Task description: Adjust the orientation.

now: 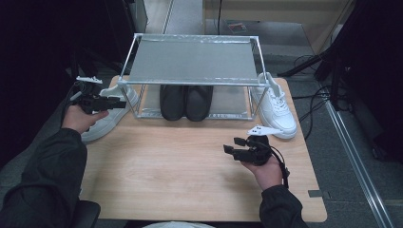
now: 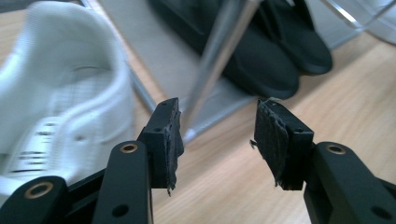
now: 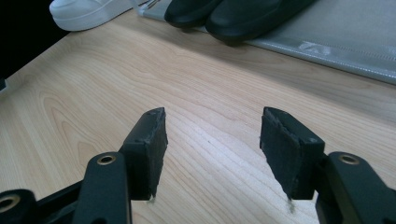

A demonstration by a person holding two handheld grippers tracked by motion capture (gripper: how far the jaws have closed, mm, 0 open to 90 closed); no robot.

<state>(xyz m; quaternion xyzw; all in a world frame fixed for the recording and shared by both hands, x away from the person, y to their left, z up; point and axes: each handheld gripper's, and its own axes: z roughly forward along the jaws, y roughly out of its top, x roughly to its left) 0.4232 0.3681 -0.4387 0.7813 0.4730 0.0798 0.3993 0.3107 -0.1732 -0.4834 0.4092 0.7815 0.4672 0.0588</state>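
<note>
Hovering left hand-held gripper (image 1: 119, 102) just beside white sneaker (image 1: 107, 118) left of metal rack (image 1: 190, 61), jaws apart, empty; right hand-held gripper (image 1: 233, 146) parted over counter (image 1: 180, 171), well apart.

Dark sleeves, black tongs (image 1: 124, 102) with brass rivets and frayed pads (image 2: 271, 140)
</note>
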